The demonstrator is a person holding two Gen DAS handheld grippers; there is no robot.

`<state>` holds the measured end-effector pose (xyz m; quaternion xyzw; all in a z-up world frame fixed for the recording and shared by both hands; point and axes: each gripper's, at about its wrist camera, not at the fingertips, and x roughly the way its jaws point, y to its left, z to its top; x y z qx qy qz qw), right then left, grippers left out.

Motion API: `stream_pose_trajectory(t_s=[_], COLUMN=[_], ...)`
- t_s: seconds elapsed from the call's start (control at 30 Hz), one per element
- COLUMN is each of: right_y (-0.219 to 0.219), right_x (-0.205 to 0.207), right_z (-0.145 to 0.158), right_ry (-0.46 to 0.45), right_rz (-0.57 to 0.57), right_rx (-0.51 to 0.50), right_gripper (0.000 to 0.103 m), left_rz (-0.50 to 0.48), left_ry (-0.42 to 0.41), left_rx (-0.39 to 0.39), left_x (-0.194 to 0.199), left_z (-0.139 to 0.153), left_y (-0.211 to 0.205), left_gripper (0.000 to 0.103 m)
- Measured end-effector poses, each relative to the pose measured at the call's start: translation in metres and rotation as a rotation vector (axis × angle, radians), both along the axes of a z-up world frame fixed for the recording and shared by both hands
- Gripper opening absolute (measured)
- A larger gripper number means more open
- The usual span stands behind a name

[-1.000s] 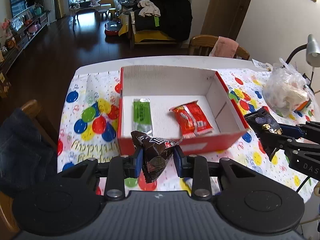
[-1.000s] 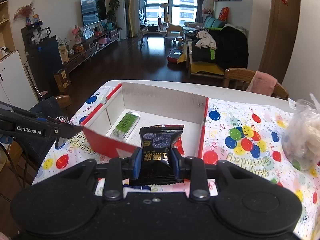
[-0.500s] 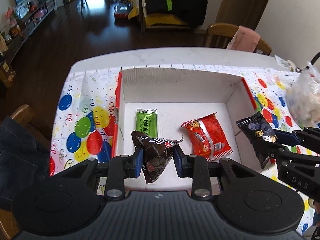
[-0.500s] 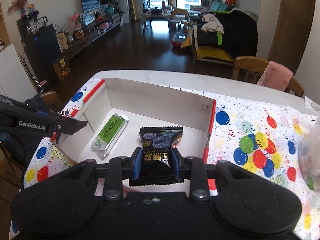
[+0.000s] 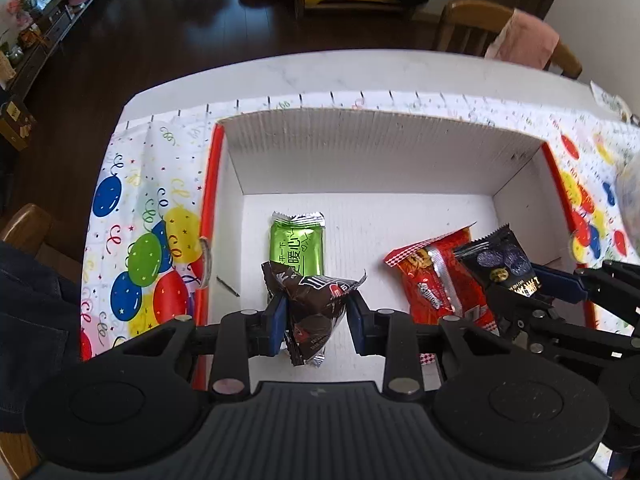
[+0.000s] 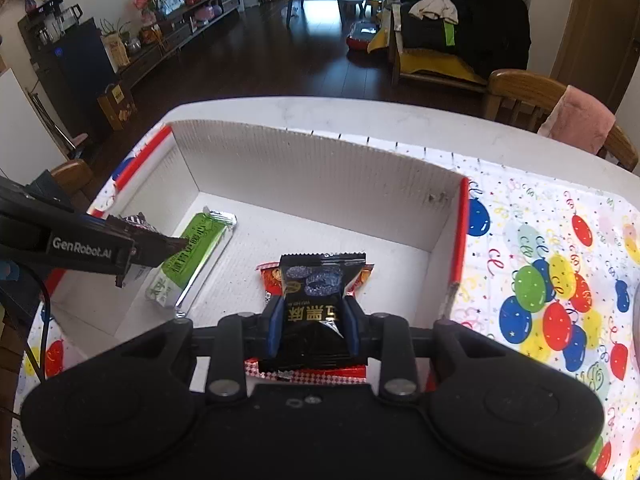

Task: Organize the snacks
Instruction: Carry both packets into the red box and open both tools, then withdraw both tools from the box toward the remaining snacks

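Left gripper pinches a brown snack packet above the box floor near its front edge; right gripper clamps a black snack packet over the red packet toward the box's right wall. Further in lies the green bar. Recommended: lower each packet onto bare floor clear of those already placed, then release.
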<state>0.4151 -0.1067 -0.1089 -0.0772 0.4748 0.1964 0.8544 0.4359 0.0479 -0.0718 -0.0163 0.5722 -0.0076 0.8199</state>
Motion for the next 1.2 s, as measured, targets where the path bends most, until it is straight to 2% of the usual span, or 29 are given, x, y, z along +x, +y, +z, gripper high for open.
stream_pose_trajectory(t_s=[0.13,0.33,0.63,0.9,1.13,1.2], right_y=[0.005,0.009,0.008,0.002,-0.005,-0.006], right_x=[0.006,0.008,0.005,-0.010,-0.032,-0.039], right_z=[-0.010,-0.017,-0.017,0.000,0.025,0.031], right_ry=[0.020,0.038,0.033,0.002,-0.040,-0.050], right_rz=[0.012,0.032,0.035,0.020,0.010,0.005], right_rx=[-0.012,-0.032,-0.036,-0.004,0.039,0.054], right_gripper=[0.030,0.030,0.033,0.039,0.047,0.048], left_rz=[-0.014,-0.028,-0.032,-0.043,-0.053,-0.059], left_ry=[0.024,0.029,-0.008,-0.060,-0.117,-0.132], left_rx=[0.009,0.024,0.008,0.017,-0.015,-0.021], left_x=[0.008,0.014,0.005,-0.014,-0.036,-0.044], left_z=[-0.011,-0.012,-0.007,0.007,0.027,0.032], left_y=[-0.002,-0.005,-0.004,-0.004,-0.002,-0.002], left_gripper=[0.031,0.031,0.031,0.032,0.032,0.037])
